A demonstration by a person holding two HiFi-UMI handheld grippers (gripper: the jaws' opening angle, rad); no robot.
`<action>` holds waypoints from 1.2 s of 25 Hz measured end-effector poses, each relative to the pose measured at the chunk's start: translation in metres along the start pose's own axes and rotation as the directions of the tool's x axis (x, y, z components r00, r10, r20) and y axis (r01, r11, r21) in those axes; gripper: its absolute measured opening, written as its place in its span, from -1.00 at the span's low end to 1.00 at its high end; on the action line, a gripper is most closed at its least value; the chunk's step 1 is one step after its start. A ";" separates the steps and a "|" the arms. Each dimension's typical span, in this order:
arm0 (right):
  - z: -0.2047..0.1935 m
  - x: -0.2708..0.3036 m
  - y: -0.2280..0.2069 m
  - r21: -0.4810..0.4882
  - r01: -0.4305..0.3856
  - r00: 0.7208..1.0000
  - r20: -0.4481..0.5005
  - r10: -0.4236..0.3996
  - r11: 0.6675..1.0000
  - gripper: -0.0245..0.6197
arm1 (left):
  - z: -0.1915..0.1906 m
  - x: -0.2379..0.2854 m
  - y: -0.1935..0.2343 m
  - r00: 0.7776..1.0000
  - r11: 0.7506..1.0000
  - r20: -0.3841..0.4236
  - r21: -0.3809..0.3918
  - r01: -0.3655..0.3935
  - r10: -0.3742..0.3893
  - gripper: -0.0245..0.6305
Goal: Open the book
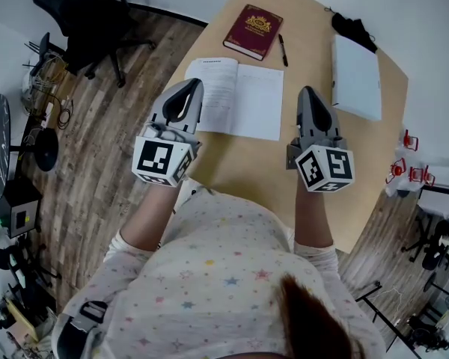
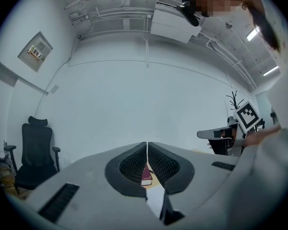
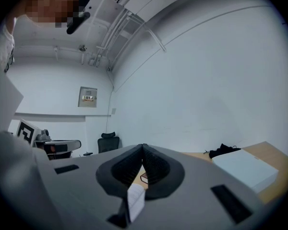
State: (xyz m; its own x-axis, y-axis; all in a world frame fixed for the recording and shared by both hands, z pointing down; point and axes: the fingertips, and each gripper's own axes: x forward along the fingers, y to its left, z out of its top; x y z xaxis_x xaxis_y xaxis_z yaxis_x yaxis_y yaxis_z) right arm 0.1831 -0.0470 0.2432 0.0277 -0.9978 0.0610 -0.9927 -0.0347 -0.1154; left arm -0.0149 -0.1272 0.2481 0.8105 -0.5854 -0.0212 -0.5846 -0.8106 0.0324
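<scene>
An open book [image 1: 239, 98] lies flat on the wooden table [image 1: 247, 170], its white pages facing up. My left gripper [image 1: 194, 84] hangs over the book's left edge, jaws shut with nothing between them. My right gripper [image 1: 307, 91] hovers just past the book's right edge, its tips also meeting on nothing. In the left gripper view the left gripper [image 2: 147, 143] shows closed tips, with a strip of white page [image 2: 155, 201] below. The right gripper view shows the right gripper [image 3: 143, 146] likewise closed above a page [image 3: 135, 200].
A closed red book [image 1: 253, 31] and a black pen [image 1: 283, 50] lie beyond the open book. A white box [image 1: 355, 77] and a black bundle [image 1: 352, 27] sit at the far right. An office chair [image 1: 90, 21] stands on the floor to the left.
</scene>
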 end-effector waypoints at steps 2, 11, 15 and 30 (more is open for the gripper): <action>0.001 -0.005 -0.002 0.000 0.007 1.000 0.001 -0.007 1.000 -0.92 | -0.002 0.001 -0.004 1.000 1.000 -0.003 -0.001 0.008 -0.008 -0.86; 0.006 -0.021 -0.005 -0.023 0.023 1.000 0.010 -0.023 0.999 -0.92 | -0.004 -0.001 -0.010 1.000 1.000 -0.003 -0.011 0.017 -0.017 -0.86; 0.007 -0.022 -0.004 -0.025 0.025 1.000 0.015 -0.024 0.999 -0.92 | -0.007 -0.001 -0.011 1.000 1.000 -0.005 -0.016 0.017 -0.017 -0.86; 0.006 -0.020 -0.008 -0.028 0.032 0.999 0.008 -0.032 0.999 -0.92 | -0.011 0.005 -0.008 1.000 1.000 -0.009 -0.026 0.016 -0.016 -0.86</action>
State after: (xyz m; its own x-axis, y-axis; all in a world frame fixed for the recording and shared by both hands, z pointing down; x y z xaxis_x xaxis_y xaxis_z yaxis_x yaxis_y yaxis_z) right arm 0.1909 -0.0276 0.2368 0.0600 -0.9966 0.0571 -0.9942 -0.0648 -0.0859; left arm -0.0056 -0.1234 0.2585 0.8200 -0.5722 -0.0130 -0.5707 -0.8191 0.0582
